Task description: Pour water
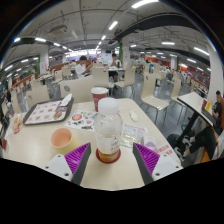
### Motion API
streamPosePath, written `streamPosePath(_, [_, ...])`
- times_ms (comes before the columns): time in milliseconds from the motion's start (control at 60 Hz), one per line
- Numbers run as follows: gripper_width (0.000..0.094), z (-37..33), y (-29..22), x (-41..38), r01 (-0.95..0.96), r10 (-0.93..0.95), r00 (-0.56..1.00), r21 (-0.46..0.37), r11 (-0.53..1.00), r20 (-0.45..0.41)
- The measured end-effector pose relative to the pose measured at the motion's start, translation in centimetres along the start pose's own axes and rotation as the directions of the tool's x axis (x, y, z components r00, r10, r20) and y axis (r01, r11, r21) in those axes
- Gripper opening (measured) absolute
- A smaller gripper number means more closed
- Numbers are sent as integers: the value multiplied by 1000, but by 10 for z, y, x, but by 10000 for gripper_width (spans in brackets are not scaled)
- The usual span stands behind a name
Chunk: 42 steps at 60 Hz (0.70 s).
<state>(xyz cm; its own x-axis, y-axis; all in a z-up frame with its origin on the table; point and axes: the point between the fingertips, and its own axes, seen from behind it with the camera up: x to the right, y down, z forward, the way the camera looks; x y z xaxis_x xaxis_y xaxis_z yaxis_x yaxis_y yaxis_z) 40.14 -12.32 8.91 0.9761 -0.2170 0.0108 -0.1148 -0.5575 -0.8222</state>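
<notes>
On the far left of the surface (35,150) lies a dark tray (47,112) with some items on it, too small to name. Nearer and still left sits a small pinkish bowl (62,137), and just beyond it a flat printed sheet or placemat (84,120). In the middle, a clear plastic water bottle (107,128) with a white label stands upright between the fingers, its base down among the purple pads. The gripper (108,158) has its fingers spread to either side of the bottle; whether both pads actually press on it cannot be told, since the bottle seems to rest on its own and slim gaps may remain. Just beyond the bottle stands a red paper cup (99,97), likely the vessel to be filled. To the right lie crumpled clear wrappers (135,135), and far right are chairs (155,100) in a canteen hall.

The step in hand looks like securing the bottle. Next, the fingers need a firm pinch, then a lift, a carry toward the cup and a slow tilt over its rim; whether the cap is on is unclear.
</notes>
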Motion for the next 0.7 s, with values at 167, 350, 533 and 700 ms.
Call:
streamPosePath(167, [847,-68,7,-13,35,-35,999,-71,997,4])
streamPosePath(350, [849,-146,13,-35,50,-45,998,-100,994,51])
streamPosePath(533, [847,-173,10,-49,37,-29,996,-91,995,85])
streamPosePath(700, [847,-175,10,-47,63,-56,995,-97,993,78])
